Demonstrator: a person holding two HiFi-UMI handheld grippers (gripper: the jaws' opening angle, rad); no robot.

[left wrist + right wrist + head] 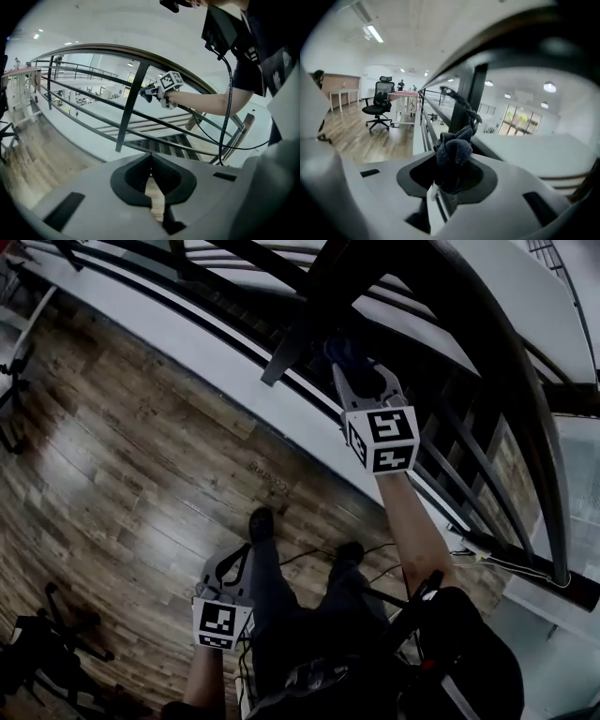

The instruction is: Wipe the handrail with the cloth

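The dark curved handrail [530, 409] runs over black balusters [300, 334]; in the left gripper view the handrail [140, 50] arcs above a post [127, 112]. My right gripper [356, 367] is raised just under the rail, shut on a bunched dark blue cloth [347, 351]. In the right gripper view the cloth [452, 149] fills the right gripper [451, 164], with the handrail [525, 44] close overhead. I cannot tell whether cloth and rail touch. My left gripper [234, 561] hangs low by the person's leg, shut and empty, its tips [151, 158] meeting.
Wood floor [141, 446] lies below, with the person's shoes [261, 521] on it. Stairs [164, 146] drop beyond the railing. A black cable [228, 103] hangs from the person. An office chair [377, 110] and a desk [404, 96] stand along the walkway.
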